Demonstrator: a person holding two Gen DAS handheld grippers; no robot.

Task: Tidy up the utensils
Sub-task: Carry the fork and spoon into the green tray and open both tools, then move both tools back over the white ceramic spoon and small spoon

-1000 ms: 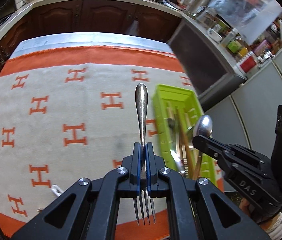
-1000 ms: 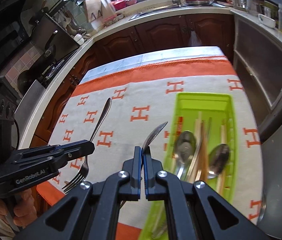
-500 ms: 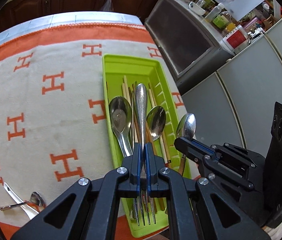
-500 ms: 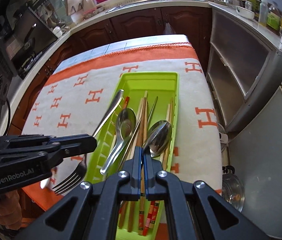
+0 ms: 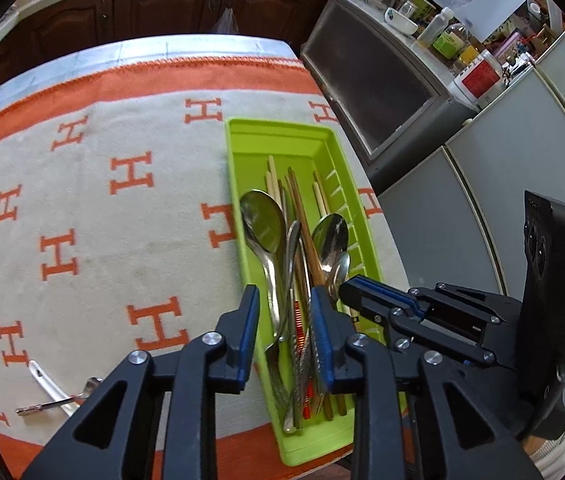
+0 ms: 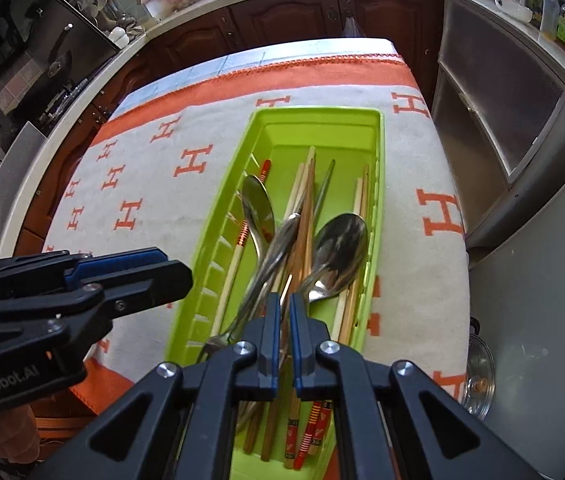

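Note:
A lime-green utensil tray lies on the orange-and-cream cloth and holds several spoons, chopsticks and a fork. My left gripper is open above the tray's near end; the fork lies loose in the tray between the jaws. My right gripper has a narrow gap between its pads over the tray; a spoon lies just ahead, and I cannot tell if the pads still touch its handle.
A small utensil lies on the cloth at the near left. A grey cabinet stands right of the table. Dark wood kitchen cabinets run along the far side.
My left gripper has opened and let the fork drop into the tray. My right gripper has eased apart over the tray, with its spoon now lying among the utensils.

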